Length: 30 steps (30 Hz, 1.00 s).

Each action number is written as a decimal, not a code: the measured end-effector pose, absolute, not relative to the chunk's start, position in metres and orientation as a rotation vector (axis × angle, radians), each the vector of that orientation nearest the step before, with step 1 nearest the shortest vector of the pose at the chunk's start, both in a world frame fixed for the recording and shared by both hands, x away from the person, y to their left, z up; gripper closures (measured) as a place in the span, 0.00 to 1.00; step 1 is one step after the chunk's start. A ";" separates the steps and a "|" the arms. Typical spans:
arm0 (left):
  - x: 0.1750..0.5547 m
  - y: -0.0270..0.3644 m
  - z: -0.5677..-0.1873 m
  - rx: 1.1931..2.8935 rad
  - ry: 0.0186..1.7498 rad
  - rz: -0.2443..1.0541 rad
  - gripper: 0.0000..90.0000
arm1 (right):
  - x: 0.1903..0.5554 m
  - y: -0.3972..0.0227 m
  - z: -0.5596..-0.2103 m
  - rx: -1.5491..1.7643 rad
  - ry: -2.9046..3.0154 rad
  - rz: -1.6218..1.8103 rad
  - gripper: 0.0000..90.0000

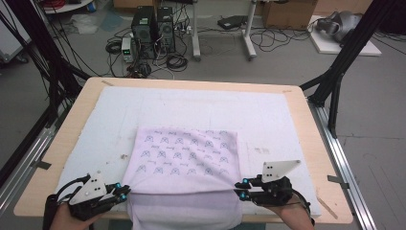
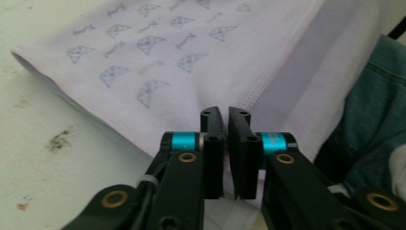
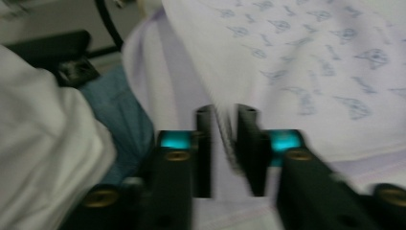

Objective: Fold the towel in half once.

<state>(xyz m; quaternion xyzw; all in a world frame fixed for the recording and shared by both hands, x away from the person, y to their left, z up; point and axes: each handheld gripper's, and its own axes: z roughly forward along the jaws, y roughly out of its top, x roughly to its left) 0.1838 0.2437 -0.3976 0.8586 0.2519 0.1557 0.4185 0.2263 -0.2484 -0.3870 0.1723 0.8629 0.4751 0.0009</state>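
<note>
cloth on white pad | left gripper jaws narrow | right gripper jaws narrow, hem between

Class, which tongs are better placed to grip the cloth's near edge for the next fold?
Right, narrowly. The right tongs have the hem of the cloth in the gap between their jaws. The left tongs are nearly closed, with the hem just beyond their tips.
</note>
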 end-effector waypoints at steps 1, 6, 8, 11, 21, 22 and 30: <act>0.186 0.245 -0.397 2.140 0.643 0.388 0.78 | 0.227 -0.250 -0.386 0.564 2.705 1.506 0.70; 0.218 0.248 -0.393 2.095 0.709 0.437 0.67 | 0.252 -0.254 -0.380 0.624 2.642 1.476 0.60; 0.237 0.245 -0.391 2.084 0.741 0.466 0.65 | 0.268 -0.252 -0.379 0.682 2.624 1.386 0.58; 0.271 0.239 -0.389 2.078 0.806 0.468 0.62 | 0.301 -0.248 -0.383 0.777 2.578 1.310 0.54; 0.372 0.227 -0.412 2.076 1.034 0.464 0.57 | 0.394 -0.235 -0.408 0.972 2.523 1.149 0.44; 0.376 0.227 -0.417 2.086 1.056 0.461 0.54 | 0.399 -0.235 -0.412 0.997 2.521 1.146 0.43; 0.401 0.233 -0.442 2.048 1.149 0.399 0.55 | 0.421 -0.235 -0.440 1.046 2.580 1.142 0.51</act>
